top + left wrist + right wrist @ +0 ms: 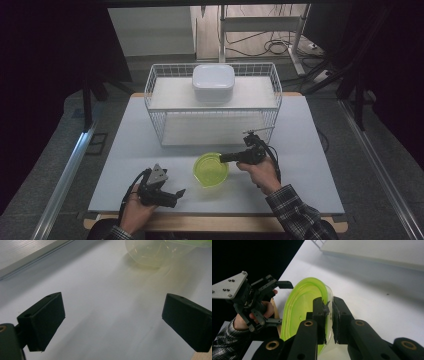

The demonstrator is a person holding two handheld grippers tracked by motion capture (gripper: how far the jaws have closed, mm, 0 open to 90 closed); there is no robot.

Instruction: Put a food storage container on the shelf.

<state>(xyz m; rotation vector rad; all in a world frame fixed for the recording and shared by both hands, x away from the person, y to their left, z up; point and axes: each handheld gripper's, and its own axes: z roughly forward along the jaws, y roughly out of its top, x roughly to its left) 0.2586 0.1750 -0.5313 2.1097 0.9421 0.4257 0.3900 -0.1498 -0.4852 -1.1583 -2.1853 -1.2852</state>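
Holding the bowl: we pinched the rim of the green bowl [304, 312] with our right claw [329, 315], one jaw inside the bowl and one outside, because the thin edge was the easiest part to grab.
Right claw: its jaws were nearly shut, pressed on the bowl's wall from both sides.
Left claw: we kept our left claw [162, 192] wide open with nothing in it, low over the table and near the bowl, so we think it waited to help or stayed out of the way.
Where the bowl was: it sat on the white table [125, 150], near our edge, in front of the wire basket [212, 107] and between our two hands.
How the bowl looked: it was round and bright yellow-green, and we could see through its wall. It looked like thin plastic. It was empty and shiny inside. In the left claw view we saw its pale, see-through side [155, 252] touching the table.
Why we held it by the rim: we think the bowl was light, so a pinch at one side was enough to lift it. It might tip, so we would go slowly.
The white box: a white box with a lid [213, 82] stood on the shelf in the basket, well apart from the bowl.
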